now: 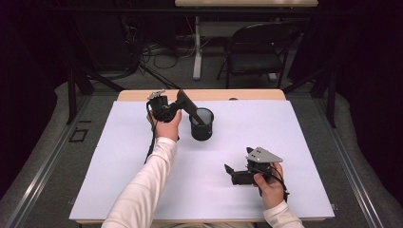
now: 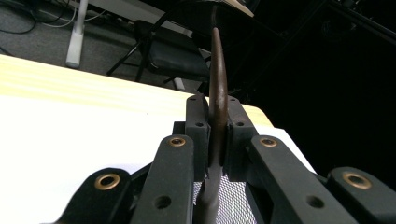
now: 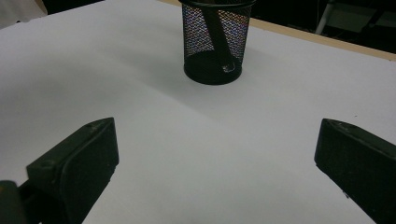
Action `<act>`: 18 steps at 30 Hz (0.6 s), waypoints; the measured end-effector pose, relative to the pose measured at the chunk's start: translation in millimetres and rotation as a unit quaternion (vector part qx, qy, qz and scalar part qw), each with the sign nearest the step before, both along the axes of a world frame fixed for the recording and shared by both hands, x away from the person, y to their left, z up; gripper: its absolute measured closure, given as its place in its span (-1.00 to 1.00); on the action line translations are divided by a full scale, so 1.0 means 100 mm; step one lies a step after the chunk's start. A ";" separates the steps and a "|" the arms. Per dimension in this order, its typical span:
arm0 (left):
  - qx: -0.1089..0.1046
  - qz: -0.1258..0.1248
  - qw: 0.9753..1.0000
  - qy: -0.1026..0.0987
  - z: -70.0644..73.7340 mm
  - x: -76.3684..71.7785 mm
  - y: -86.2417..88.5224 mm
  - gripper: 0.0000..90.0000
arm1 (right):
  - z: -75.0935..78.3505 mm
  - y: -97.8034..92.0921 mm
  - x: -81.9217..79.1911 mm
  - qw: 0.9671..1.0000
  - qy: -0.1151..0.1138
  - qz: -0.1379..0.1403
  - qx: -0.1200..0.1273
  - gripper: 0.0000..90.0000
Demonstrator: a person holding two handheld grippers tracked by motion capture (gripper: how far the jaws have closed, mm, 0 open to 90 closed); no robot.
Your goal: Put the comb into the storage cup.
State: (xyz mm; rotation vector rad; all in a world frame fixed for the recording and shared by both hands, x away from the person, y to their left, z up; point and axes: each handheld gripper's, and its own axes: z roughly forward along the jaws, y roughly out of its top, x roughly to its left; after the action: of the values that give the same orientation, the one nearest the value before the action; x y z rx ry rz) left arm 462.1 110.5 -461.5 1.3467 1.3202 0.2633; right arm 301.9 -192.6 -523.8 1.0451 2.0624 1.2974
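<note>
High view gives us the widest thing first: the table, its wooden edge showing along the far side, with a white sheet covering nearly all of its top. We judge the sheet is there to give a plain work surface.

Next in size is the black mesh cup, standing upright on the far middle of the sheet. A long, thin dark utensil leans in it, its lower end inside the cup and its upper end slanting up and to the left.

Our left gripper holds that upper end from the cup's left side. In the left gripper view the jaws are clamped tight on the utensil, which stands edge-on between them, with the mesh of the cup just below. We read the slant as the handle being steered over the rim so the lower end stays inside; whether it is going in or coming out we cannot tell.

Our right gripper rests low on the near right of the sheet, well apart from the cup. In the right gripper view its jaws stand spread wide with nothing between them, pointed toward the cup, where the utensil shows through the mesh. We take it as waiting out of the way
</note>
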 end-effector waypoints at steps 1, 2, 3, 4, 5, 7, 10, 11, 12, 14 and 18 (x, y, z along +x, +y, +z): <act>-0.001 0.000 1.000 0.002 0.00 0.00 0.01 0.85 | 0.00 0.00 0.00 1.000 0.000 0.000 0.000 -1.00; -0.001 0.002 1.000 0.003 -0.01 0.00 0.01 0.85 | 0.00 0.00 0.00 1.000 0.000 0.000 0.000 -1.00; 0.000 0.002 1.000 0.003 -0.01 0.00 0.01 0.85 | 0.00 0.00 0.00 1.000 0.000 0.000 0.000 -1.00; 0.000 0.002 1.000 0.003 -0.01 0.00 0.02 0.85 | 0.00 0.00 0.00 1.000 0.000 0.000 0.000 -1.00; 0.000 0.003 1.000 0.003 -0.01 0.00 0.02 0.85 | 0.00 0.00 0.00 1.000 -0.001 -0.001 0.000 -1.00; 0.002 0.005 1.000 0.005 -0.02 0.00 0.02 0.84 | 0.00 0.00 0.00 1.000 -0.001 0.000 0.000 -1.00; 0.002 0.009 1.000 0.006 -0.04 0.00 0.03 0.82 | 0.00 0.00 0.00 1.000 0.000 0.000 0.000 -1.00; -0.001 0.011 1.000 0.007 -0.04 0.00 0.04 0.82 | 0.00 0.00 0.00 1.000 -0.001 0.000 0.000 -1.00; -0.001 0.011 1.000 0.009 -0.05 0.00 0.04 0.82 | 0.00 0.00 0.00 1.000 -0.001 0.000 0.000 -1.00; 0.001 0.011 1.000 0.010 -0.05 0.00 0.06 0.82 | 0.00 0.00 0.00 1.000 -0.001 0.001 -0.001 -1.00; 0.001 0.014 1.000 0.010 -0.06 0.00 0.07 0.81 | 0.00 0.00 0.00 1.000 -0.001 -0.001 0.000 -1.00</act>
State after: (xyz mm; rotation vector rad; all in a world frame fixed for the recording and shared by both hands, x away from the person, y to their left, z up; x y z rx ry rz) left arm 462.1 117.1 -468.0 1.3360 1.3553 0.2702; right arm 302.0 -192.4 -524.0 1.0449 2.0607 1.2969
